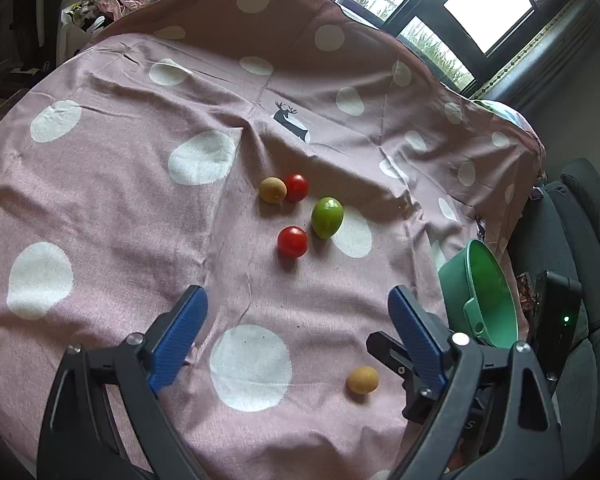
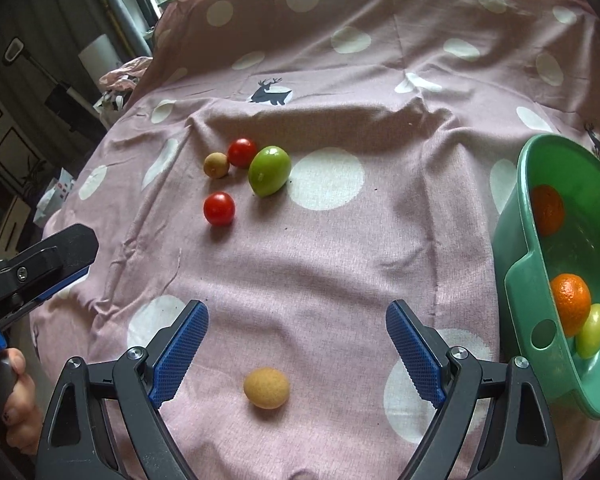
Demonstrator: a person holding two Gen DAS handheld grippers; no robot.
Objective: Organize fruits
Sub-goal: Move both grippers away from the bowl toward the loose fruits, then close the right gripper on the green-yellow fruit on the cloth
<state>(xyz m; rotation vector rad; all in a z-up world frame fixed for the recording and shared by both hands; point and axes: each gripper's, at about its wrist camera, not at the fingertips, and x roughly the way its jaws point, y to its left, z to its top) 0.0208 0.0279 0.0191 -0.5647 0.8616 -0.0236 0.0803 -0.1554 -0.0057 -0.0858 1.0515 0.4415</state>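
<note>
The right gripper point(image 2: 296, 344) hovers above the near edge of the cloth-covered table point(image 2: 340, 248) with its jaws spread wide and holding nothing. The tan fruit point(image 2: 266, 387) lies on the cloth directly below and between the blue pads point(image 2: 180, 354), apart from both. The left gripper point(image 1: 296, 340) is likewise wide open and empty, positioned just to the left of that fruit.

Four fruits lie near the centre of the table: two red tomatoes point(image 2: 219, 208) point(image 2: 242, 152), a green fruit point(image 2: 269, 170) and a second small tan fruit point(image 2: 216, 165). The far tomato appears to touch both the green fruit and the small tan fruit. The green bowl point(image 2: 540, 280) stands at the right edge of the table and already contains two oranges point(image 2: 571, 300) and a yellow-green fruit point(image 2: 592, 330).

Probable hazards:

- Roll-out. The tan fruit is round and the cloth is loose and wrinkled. If one pad contacts it before the other, it is likely to roll toward the near edge and drop off.
- Cloth snag. A descent that is too deep may pinch the fabric, drag the cloth and disturb the central fruit.
- Collision. The two grippers sit near one another; a sideways move by either risks contact.
- Bowl instability. The bowl appears to sit close to the table edge; a hard knock on its rim may tip or shift it.
- Crushing. The tomatoes probably need a light closure.
</note>
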